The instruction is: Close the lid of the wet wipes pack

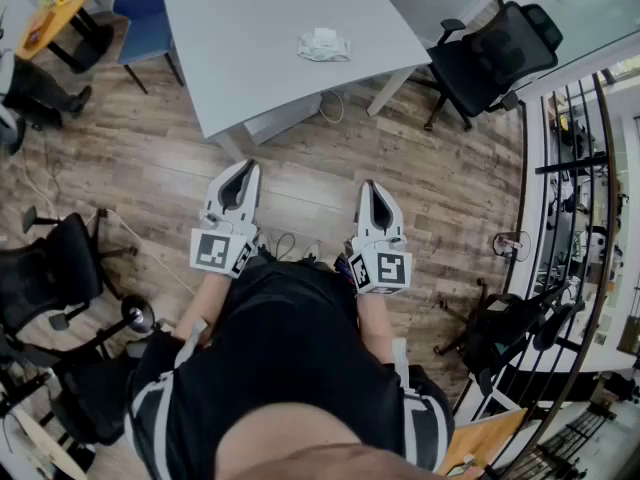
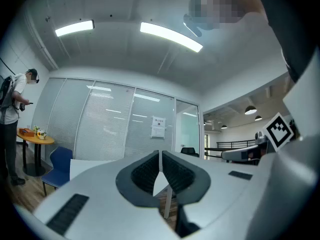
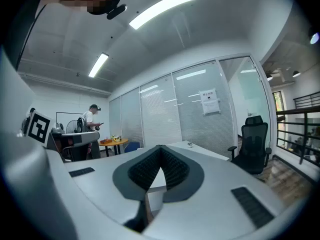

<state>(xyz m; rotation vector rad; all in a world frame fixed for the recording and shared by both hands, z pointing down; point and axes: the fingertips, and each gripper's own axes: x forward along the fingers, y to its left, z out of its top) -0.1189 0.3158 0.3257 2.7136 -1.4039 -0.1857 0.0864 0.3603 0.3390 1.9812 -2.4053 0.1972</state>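
1. Both grippers are in the middle of the head view: the left gripper at centre left and the right gripper at centre right. They are side by side, apart from each other, and point toward the top of the frame over the wooden floor.
2. Also in the head view, the wet wipes pack lies on the grey table at upper centre. It is well apart from both grippers. It sits above the gap between them and a little nearer the right one's line. It is too small to tell how its lid stands.
3. A black office chair stands at the upper right of the head view, beside the table. A blue chair and a round yellow table are at the upper left.
4. In the left gripper view, the left gripper has its jaws closed tip to tip, with nothing between them. The pale table edge shows at lower left past the jaws. The right gripper's marker cube is at the right edge.
5. In the right gripper view, the right gripper has its jaws pressed together and holds nothing. The table top runs edge-on just above the jaws, and the office chair is at centre right.
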